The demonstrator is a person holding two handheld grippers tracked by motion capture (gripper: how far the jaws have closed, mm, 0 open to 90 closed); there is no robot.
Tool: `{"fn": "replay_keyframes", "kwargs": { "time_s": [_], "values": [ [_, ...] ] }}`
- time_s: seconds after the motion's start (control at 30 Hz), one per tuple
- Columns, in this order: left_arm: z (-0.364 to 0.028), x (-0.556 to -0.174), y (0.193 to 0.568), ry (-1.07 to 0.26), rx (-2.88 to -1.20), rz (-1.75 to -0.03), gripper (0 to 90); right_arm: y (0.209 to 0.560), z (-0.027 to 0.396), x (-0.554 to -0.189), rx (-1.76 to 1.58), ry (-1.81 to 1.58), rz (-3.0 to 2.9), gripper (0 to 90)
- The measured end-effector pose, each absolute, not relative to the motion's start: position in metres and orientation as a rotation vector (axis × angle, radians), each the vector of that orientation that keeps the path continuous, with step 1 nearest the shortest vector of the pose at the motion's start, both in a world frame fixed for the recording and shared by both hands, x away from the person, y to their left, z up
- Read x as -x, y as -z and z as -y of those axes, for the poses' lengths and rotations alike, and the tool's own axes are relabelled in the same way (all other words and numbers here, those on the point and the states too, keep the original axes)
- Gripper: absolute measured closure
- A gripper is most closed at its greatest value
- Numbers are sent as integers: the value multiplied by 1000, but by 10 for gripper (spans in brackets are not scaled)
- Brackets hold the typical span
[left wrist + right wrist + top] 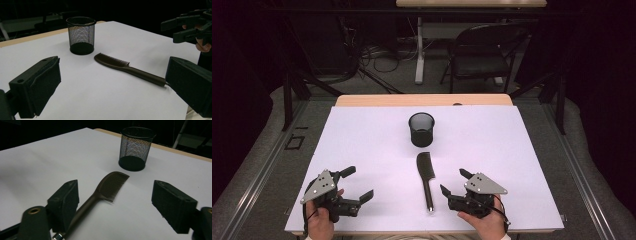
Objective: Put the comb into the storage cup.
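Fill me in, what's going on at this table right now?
A person holds a pair of tongs in each hand near the front edge of the white table. Both the left tongs and the right tongs are open and hold nothing. A dark comb lies flat between them, handle toward the person, nearer the right tongs. Beyond it a black mesh cup stands upright, apart from the comb. Nothing has been picked up yet.
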State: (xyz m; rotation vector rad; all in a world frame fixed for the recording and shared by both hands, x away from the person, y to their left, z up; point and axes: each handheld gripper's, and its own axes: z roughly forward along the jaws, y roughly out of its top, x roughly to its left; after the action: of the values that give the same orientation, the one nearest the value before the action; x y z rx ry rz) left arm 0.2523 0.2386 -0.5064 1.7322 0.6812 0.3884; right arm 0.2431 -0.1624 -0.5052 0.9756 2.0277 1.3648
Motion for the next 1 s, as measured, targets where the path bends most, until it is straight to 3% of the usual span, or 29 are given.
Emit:
{"fn": "replay_keyframes", "kwargs": {
  "time_s": [0.4, 1.0],
  "values": [
    [-239, -253, 508, -385, -1735, -693, 2, 511, 141, -249, -1016, -1340, -2099, 522],
    [-238, -254, 510, -373, -1735, -704, 2, 523, 101, -268, -1062, -1356, -2193, 637]
  ]
}}
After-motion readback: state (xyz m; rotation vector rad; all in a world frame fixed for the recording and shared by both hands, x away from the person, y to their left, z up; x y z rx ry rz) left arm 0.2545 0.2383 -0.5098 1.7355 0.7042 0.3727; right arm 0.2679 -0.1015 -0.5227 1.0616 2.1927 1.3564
